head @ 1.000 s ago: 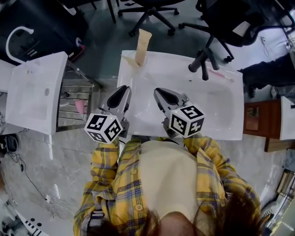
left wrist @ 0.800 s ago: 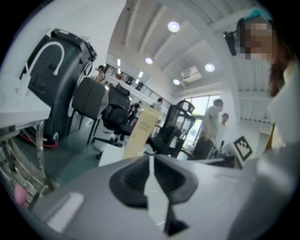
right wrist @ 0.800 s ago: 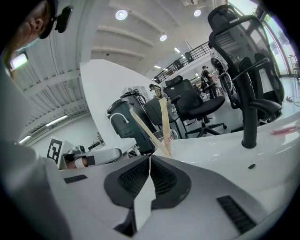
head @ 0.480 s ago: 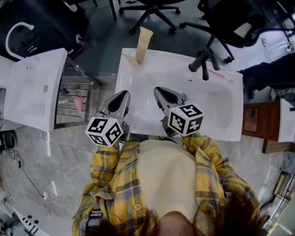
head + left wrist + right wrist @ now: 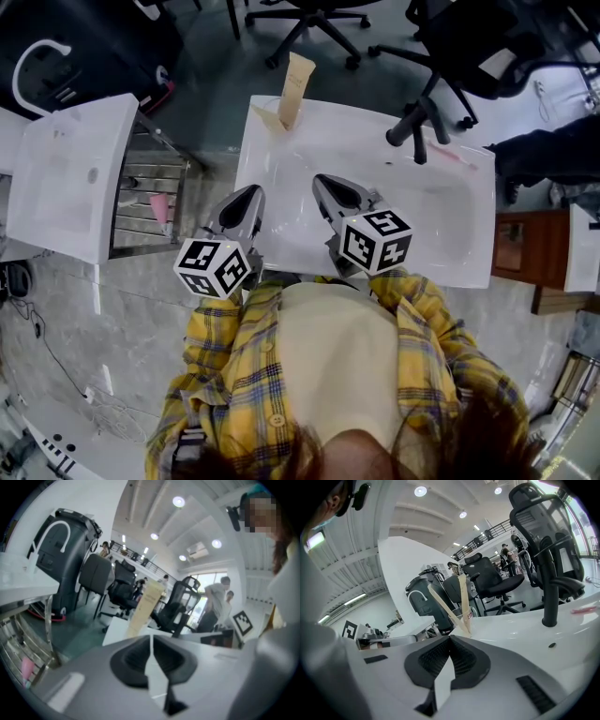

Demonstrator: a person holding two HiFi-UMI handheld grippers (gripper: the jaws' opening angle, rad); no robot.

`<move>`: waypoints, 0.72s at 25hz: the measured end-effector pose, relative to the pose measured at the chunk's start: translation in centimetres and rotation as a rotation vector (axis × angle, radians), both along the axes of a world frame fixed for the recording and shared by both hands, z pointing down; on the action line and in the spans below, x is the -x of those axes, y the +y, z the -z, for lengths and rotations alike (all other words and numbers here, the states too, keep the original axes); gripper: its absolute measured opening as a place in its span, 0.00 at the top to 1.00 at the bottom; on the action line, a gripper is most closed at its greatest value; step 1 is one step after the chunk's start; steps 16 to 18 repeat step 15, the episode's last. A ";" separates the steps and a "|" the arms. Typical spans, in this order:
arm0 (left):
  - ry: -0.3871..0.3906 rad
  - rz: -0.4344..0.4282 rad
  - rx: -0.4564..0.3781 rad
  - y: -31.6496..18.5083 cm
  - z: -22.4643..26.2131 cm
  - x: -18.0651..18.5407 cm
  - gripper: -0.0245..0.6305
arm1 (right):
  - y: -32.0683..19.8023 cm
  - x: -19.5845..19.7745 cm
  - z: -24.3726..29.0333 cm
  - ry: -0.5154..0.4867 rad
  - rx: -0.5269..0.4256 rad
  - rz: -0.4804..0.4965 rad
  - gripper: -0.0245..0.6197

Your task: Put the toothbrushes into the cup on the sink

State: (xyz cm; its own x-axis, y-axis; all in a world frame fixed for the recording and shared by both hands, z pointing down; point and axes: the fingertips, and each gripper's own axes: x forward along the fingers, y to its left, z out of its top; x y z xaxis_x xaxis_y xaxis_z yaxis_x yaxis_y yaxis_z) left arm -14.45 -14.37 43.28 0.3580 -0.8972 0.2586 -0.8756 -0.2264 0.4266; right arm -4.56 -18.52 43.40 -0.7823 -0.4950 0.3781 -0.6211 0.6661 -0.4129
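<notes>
Both tools idle over the near half of the sink (image 5: 427, 230). The left gripper (image 5: 251, 193) has its jaws pressed together with nothing between them, and the right gripper (image 5: 323, 184) is the same, pads meeting and empty. They hover side by side, tips aimed at the far edge and slightly down, probably parked between picks because neither carries anything. The cup (image 5: 462, 617) stands at the far-left corner of the sink ledge, right by the edge. 2 beige toothbrushes (image 5: 465, 597) already lean in it, crossed, their tops well above the rim. 1 pink item (image 5: 453, 155), likely a remaining toothbrush, lies flat on the far ledge to the right of the black faucet (image 5: 412, 127), well apart from the cup. By this reading the task is part done, and the right gripper is the closer one for that pick. Room for moving: the basin between the grippers and the far ledge is bare, so a straight reach is free, but the faucet stands between the pink item and the cup, so a carry would have to pass in front of it. The cup has a drop-off behind and to its left, so a push there could tip it off. A second sink (image 5: 66, 178) and a metal rack (image 5: 150, 202) sit to the left, out of the working path.
</notes>
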 end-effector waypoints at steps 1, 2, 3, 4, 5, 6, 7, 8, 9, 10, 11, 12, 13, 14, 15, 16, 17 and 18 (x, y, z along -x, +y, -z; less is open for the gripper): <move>-0.002 -0.001 0.003 0.0 0.0 0.0 0.93 | 0.0 0.0 0.0 0.000 0.000 -0.001 0.94; -0.004 -0.002 0.007 0.0 0.0 0.0 0.93 | 0.0 0.0 0.1 -0.001 0.000 -0.001 0.94; -0.006 -0.003 0.010 0.0 -0.1 0.0 0.93 | -0.1 0.0 0.1 -0.001 0.000 -0.003 0.94; -0.008 -0.003 0.014 0.0 -0.1 0.1 0.93 | -0.1 0.0 0.1 -0.001 0.000 -0.004 0.94; -0.008 -0.004 0.016 -0.1 -0.1 0.0 0.93 | -0.1 0.0 0.2 -0.002 -0.001 -0.005 0.94; -0.008 -0.004 0.017 -0.1 -0.2 0.0 0.93 | -0.2 -0.1 0.2 -0.003 -0.002 -0.007 0.94; -0.008 -0.005 0.017 -0.1 -0.2 -0.1 0.93 | -0.2 -0.1 0.2 -0.004 -0.003 -0.008 0.94; -0.007 -0.005 0.018 -0.2 -0.2 -0.1 0.93 | -0.2 -0.2 0.2 -0.004 -0.004 -0.009 0.94; -0.007 -0.006 0.020 -0.2 -0.3 -0.2 0.93 | -0.3 -0.2 0.2 -0.004 -0.004 -0.010 0.94; -0.006 -0.007 0.021 -0.2 -0.3 -0.2 0.93 | -0.3 -0.2 0.2 -0.005 -0.004 -0.011 0.94; -0.006 -0.007 0.024 -0.3 -0.3 -0.2 0.93 | -0.4 -0.2 0.2 -0.005 -0.005 -0.011 0.94; -0.006 -0.009 0.027 -0.3 -0.4 -0.3 0.93 | -0.4 -0.2 0.3 -0.005 -0.007 -0.011 0.94; -0.007 -0.010 0.030 -0.3 -0.4 -0.3 0.93 | -0.5 -0.2 0.3 -0.005 -0.009 -0.010 0.94; -0.007 -0.011 0.033 -0.3 -0.4 -0.3 0.93 | -0.5 -0.1 0.4 -0.005 -0.013 -0.009 0.94; -0.008 -0.013 0.035 -0.3 -0.5 -0.3 0.93 | -0.6 -0.1 0.5 -0.005 -0.016 -0.008 0.94; -0.008 -0.013 0.035 -0.3 -0.5 -0.3 0.93 | -0.6 -0.1 0.5 -0.005 -0.016 -0.008 0.94; -0.008 -0.013 0.035 -0.3 -0.5 -0.3 0.93 | -0.6 -0.1 0.5 -0.005 -0.016 -0.008 0.94; -0.008 -0.013 0.035 -0.3 -0.5 -0.3 0.93 | -0.6 -0.1 0.5 -0.005 -0.016 -0.008 0.94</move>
